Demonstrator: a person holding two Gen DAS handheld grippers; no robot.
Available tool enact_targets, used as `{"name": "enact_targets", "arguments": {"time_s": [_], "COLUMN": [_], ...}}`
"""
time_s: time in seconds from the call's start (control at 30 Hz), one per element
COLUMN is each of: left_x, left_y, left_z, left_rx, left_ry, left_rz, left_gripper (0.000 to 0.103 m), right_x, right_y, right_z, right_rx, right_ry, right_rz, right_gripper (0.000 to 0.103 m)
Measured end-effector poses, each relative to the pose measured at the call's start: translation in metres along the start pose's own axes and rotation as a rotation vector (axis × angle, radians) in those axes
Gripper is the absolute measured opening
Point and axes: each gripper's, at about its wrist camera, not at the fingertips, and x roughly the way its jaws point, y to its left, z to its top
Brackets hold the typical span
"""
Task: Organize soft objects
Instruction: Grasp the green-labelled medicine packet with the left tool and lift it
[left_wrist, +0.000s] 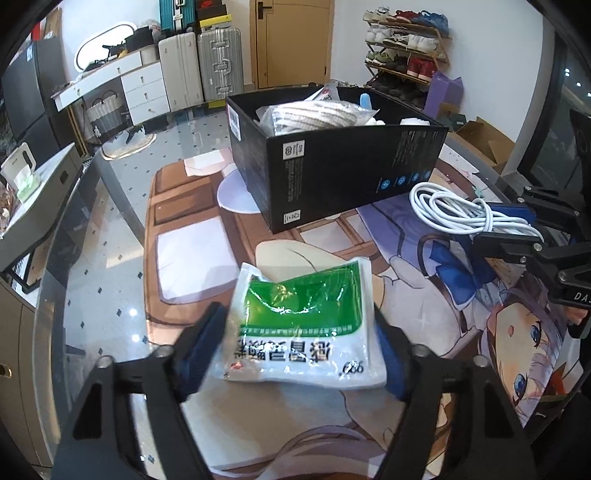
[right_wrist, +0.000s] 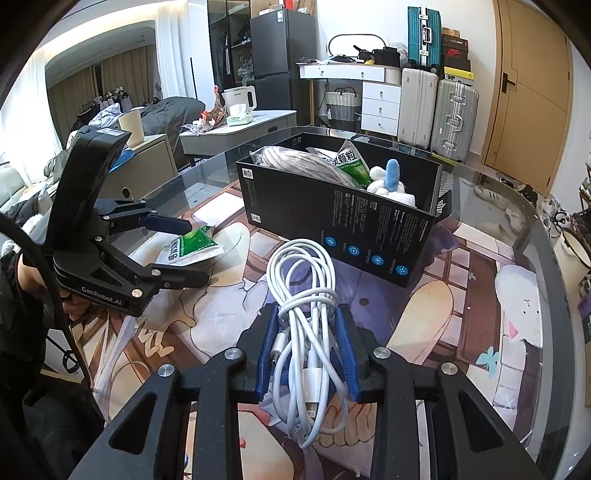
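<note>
Glass table (right_wrist: 498, 206): box (right_wrist: 332, 229) beside cable (right_wrist: 306, 295)

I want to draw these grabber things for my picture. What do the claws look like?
Both are black and angular, with triangle cut-outs in the arms and silver screws at the joints. The left claw and right claw each have blue pads on the fingers. White lettering runs along the left one's side, and a black cable hangs by it.

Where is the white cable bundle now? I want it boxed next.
The white cable bundle is clamped between the right gripper fingers, just in front of the black box.
</note>
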Motion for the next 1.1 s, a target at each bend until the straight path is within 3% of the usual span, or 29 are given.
{"name": "enact_targets", "arguments": {"time_s": [0.1,0.2,0.47,0.57,0.7,1.1], "left_x": [-0.003,-0.004,-0.003,-0.004,-0.006,0.002], "left_y": [0.003,0.006,0.005,0.004,0.000,-0.009], "left_z": [0.000,0.001,0.001,0.002,0.003,0.017], "left_rx": [-0.007,-0.023,-0.027,-0.034,-0.021,0.000], "left_ry": [-0.014,-0.011,-0.018,-0.026,-0.047,-0.057], "left_rz": [-0.013,-0.034,-0.037,-0.036,-0.022,0.003], "left_gripper": [0.059,0.027,0.028,0.035,0.056,0.058], "right_x": [0.000,-0.001,-0.003,-0.003,-0.002,-0.002], "right_y": [0.000,0.000,0.000,0.000,0.000,0.000], "right_z": [0.000,0.000,0.001,0.001,0.001,0.001], "right_rx": [0.001,0.003,0.003,0.003,0.003,0.003], "right_ry": [-0.002,-0.007,-0.011,-0.008,-0.005,-0.005], "right_rz": [0.000,-0.001,-0.004,0.000,0.001,-0.001], "right_gripper": [0.031,0.031,0.031,0.031,0.031,0.031]}}
